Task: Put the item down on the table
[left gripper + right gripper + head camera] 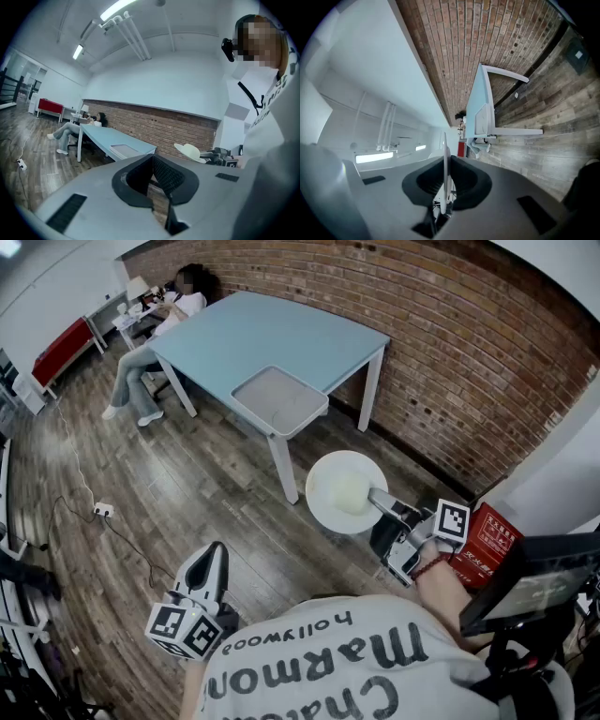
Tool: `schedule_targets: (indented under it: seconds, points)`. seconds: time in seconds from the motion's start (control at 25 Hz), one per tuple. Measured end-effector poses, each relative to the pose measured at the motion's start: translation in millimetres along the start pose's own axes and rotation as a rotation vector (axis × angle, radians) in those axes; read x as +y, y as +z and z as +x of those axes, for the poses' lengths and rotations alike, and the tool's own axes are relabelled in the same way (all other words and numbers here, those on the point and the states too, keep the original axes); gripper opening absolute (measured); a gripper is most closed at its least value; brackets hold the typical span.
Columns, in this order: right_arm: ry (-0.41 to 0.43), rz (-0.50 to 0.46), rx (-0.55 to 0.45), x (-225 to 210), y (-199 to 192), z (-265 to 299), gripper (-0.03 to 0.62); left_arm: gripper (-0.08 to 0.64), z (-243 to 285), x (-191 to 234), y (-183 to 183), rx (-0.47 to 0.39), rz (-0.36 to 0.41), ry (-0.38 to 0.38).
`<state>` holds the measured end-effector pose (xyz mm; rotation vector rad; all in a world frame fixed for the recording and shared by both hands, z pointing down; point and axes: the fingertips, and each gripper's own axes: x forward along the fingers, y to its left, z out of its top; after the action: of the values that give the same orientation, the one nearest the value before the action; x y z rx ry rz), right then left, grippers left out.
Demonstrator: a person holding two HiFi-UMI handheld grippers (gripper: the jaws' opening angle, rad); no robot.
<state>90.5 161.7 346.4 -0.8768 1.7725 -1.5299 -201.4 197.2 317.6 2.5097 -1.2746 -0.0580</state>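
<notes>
The right claw (382,502) is gripping a white plate (342,488) by its rim, holding it level over the floor. The light-blue surface (272,334) is lying straight ahead beyond the plate. The left claw (212,563) is hanging closed and empty, farther back.

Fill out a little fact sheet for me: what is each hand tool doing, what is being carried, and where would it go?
Right gripper: jaws shut on the rim of a white plate
Left gripper: jaws together, nothing between them
Plate position: in the air over the wood floor, short of the table
Table: light blue, beside the brick wall, with a grey tray at its near corner
Background: a person sits at the far end
</notes>
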Motion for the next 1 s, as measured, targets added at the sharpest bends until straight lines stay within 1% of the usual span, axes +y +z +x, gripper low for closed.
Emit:
schedule_targets:
  seconds: [0.12, 0.4, 0.68, 1.0]
  points:
    - [0.013, -0.024, 0.011, -3.2, -2.3, -1.8, 0.028, 0.008, -4.5, 0.8, -4.1, 0.000, -0.004, 0.006]
    - [0.032, 0.021, 0.002, -1.0, -4.3, 2.8, 0.029, 0.008, -7.4, 5.1, -1.6, 0.004, -0.006, 0.008]
    - [0.029, 0.018, 0.012, -2.8, -6.9, 5.8, 0.029, 0.008, -9.6, 11.4, -4.5, 0.012, -0.006, 0.017]
    - [0.026, 0.012, 0.010, -4.7, -12.5, 16.1, 0.029, 0.008, -16.0, 32.7, -11.4, 0.030, -0.021, 0.037]
